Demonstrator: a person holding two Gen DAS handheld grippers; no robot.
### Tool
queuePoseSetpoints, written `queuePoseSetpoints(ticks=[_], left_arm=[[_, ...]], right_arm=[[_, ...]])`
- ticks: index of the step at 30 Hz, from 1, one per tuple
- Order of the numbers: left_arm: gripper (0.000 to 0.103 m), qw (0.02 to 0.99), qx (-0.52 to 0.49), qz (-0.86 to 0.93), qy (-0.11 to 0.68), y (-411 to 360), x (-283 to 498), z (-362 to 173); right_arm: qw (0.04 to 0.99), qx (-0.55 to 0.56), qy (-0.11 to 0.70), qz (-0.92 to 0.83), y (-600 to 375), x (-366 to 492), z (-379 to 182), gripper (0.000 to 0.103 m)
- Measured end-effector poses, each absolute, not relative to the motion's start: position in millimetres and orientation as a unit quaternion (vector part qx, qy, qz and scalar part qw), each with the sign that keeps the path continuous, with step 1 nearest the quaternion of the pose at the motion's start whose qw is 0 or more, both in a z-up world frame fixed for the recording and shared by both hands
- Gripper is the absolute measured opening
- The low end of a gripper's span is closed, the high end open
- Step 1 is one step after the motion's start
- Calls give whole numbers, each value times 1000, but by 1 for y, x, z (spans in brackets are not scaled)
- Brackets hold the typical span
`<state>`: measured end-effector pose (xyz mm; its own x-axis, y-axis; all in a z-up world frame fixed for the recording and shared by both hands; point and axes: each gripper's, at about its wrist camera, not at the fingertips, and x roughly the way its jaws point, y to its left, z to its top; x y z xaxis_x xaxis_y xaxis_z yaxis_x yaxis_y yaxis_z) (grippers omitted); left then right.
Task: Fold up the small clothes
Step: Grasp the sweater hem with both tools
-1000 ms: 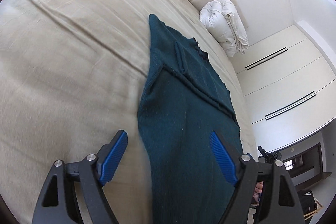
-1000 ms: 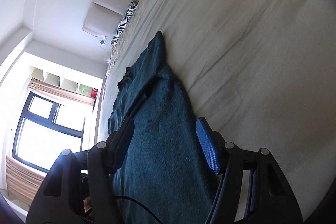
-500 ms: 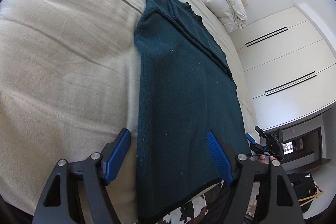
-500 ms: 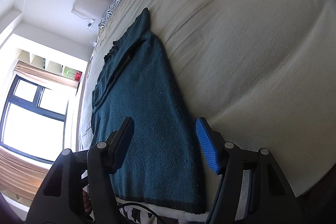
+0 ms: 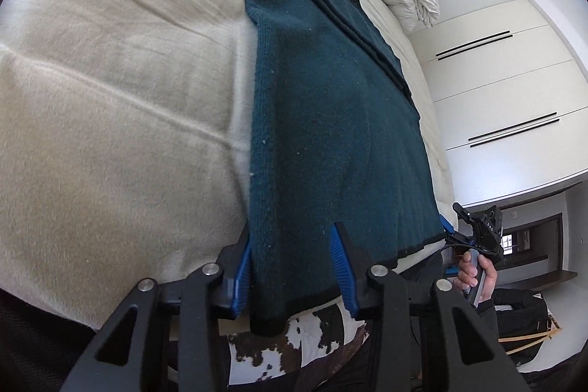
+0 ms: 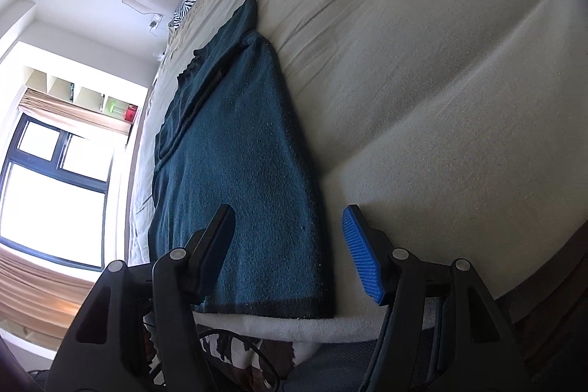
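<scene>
Dark teal sweater (image 5: 330,120) lay flat on the beige bed (image 5: 110,98), hem at the near edge. Left gripper (image 5: 294,276) had just been closing, hem corner between its fingers, grip uncertain. Right gripper (image 6: 290,248) was half open, straddling the other hem corner, gripping nothing.

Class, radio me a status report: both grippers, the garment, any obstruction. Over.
Left gripper jaws just closing around near hem corner. Right gripper open over other corner. Teal sweater flat on bed. Nothing in the way.
</scene>
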<state>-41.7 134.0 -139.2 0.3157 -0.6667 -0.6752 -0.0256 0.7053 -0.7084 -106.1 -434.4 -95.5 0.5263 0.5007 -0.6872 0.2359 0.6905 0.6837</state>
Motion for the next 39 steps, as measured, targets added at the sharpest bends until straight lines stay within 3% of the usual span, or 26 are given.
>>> queuePoseSetpoints(ticks=[2,7,12,17,20,23,26,39], left_arm=[[32,744,-321,-211,546,135,-40,-141],[31,747,-300,-215,552,129,-39,-138],[11,749,-279,-214,561,120,-39,-139],[9,750,-278,-214,560,119,-38,-141],[8,751,-278,-215,559,121,-40,-141],[7,753,-273,-217,559,121,-41,-139],[7,754,-271,-217,558,120,-41,-138],[6,762,-283,-228,537,123,-49,-125]], right_arm=[[784,375,488,85,-434,-111,-94,60],[778,367,502,85,-436,-122,-92,58],[769,355,522,97,-430,-127,-93,51],[756,339,549,110,-419,-122,-99,47],[743,364,550,113,-426,-119,-108,35],[738,373,550,117,-428,-118,-114,31],[738,374,550,111,-428,-116,-117,7],[771,361,516,90,-428,-142,-101,5]])
